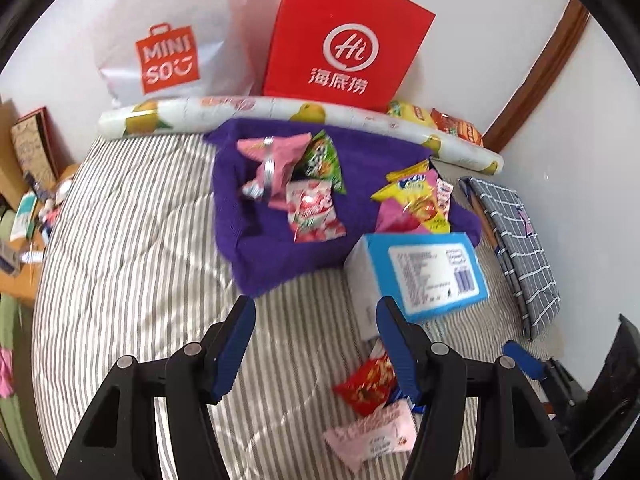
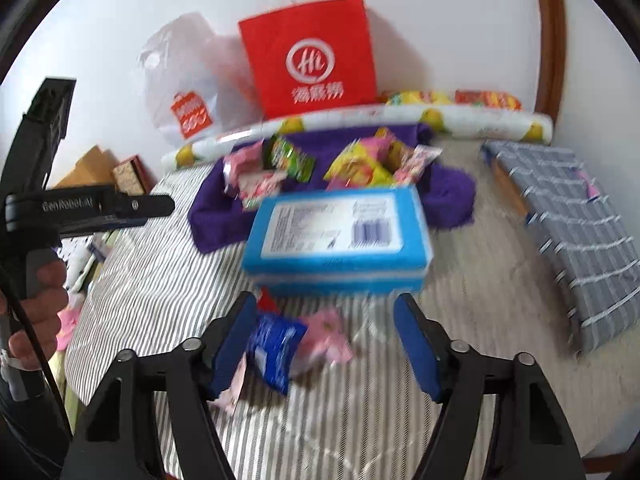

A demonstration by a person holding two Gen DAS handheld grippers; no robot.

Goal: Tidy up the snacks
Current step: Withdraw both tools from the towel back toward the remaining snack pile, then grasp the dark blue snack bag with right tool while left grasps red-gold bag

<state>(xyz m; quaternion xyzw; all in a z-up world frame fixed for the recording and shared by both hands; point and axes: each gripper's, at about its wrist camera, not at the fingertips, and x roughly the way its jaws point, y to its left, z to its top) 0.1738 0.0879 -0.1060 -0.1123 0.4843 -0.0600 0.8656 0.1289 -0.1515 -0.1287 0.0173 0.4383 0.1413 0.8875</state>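
**Both tools open over the bed, snacks split between purple basket and bedspread**

My left tool (image 1: 316, 344) hangs above the striped bedspread (image 1: 132, 248) with its blue pads spread wide and nothing between them. My right tool (image 2: 326, 340) is just as wide open and holds nothing; a blue snack packet (image 2: 274, 346) and a pink packet (image 2: 326, 338) lie on the bedspread between its fingers, the blue one close against the left pad, though blur keeps me from saying whether they touch.

The purple basket (image 1: 256, 256) sits further up the bed, holding two clusters of snacks: pink, green and strawberry-print packets on one side, yellow and pink ones (image 1: 416, 200) on the other. A blue box (image 1: 432, 276) lies on the bedspread just in front of the basket. In the left wrist view a red packet (image 1: 366, 386) and a pale pink packet (image 1: 376, 432) lie loose near my right-hand pad.

Behind the basket, a fruit-print roll (image 1: 280, 110), a red paper bag (image 1: 344, 36) and a white MINISO bag (image 1: 168, 40) stand against the wall.
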